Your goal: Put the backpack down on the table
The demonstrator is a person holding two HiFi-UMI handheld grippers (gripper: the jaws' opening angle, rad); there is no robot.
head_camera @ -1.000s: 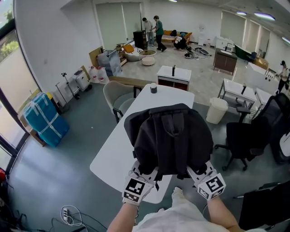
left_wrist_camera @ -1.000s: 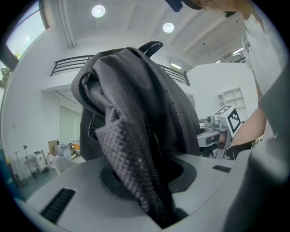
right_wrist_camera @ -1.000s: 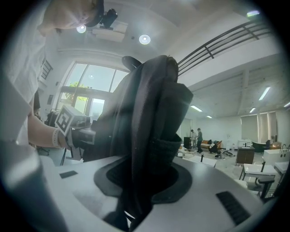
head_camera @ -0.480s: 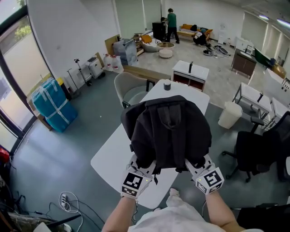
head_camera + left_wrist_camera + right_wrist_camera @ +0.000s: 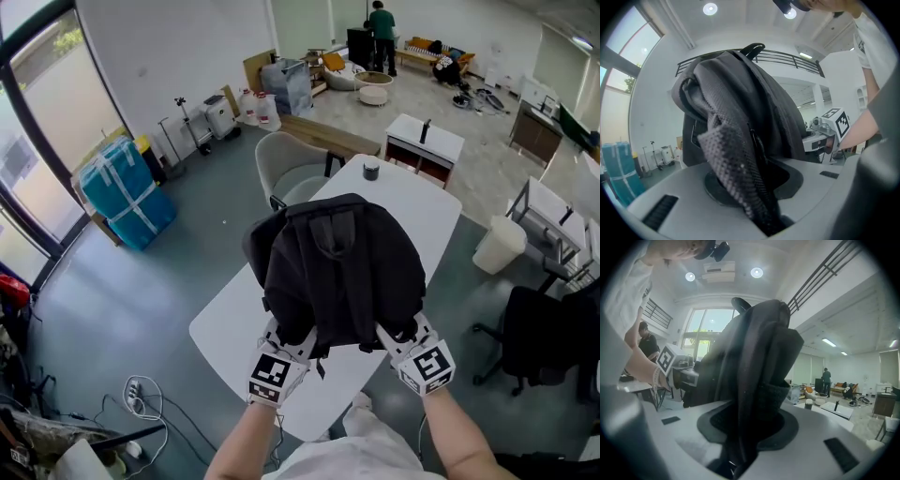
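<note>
A black backpack [image 5: 337, 267] hangs over the white table [image 5: 239, 323], held up from below at its near edge. My left gripper [image 5: 292, 339] is shut on its lower left part; in the left gripper view the mesh fabric of the backpack [image 5: 736, 154] runs down between the jaws. My right gripper [image 5: 392, 339] is shut on the lower right part, and the backpack [image 5: 759, 380] fills the gap between its jaws in the right gripper view. Whether the bag's bottom touches the tabletop is hidden.
A small dark cup [image 5: 371, 170] stands at the table's far end. A beige chair [image 5: 289, 167] sits at the far left side, a white bin [image 5: 499, 246] and a black office chair [image 5: 553, 337] to the right. A blue wrapped bundle [image 5: 122, 192] stands by the window. People stand far back.
Both grippers and the backpack have moved forward over the table and sunk a little. The grip on the bag is the same.
</note>
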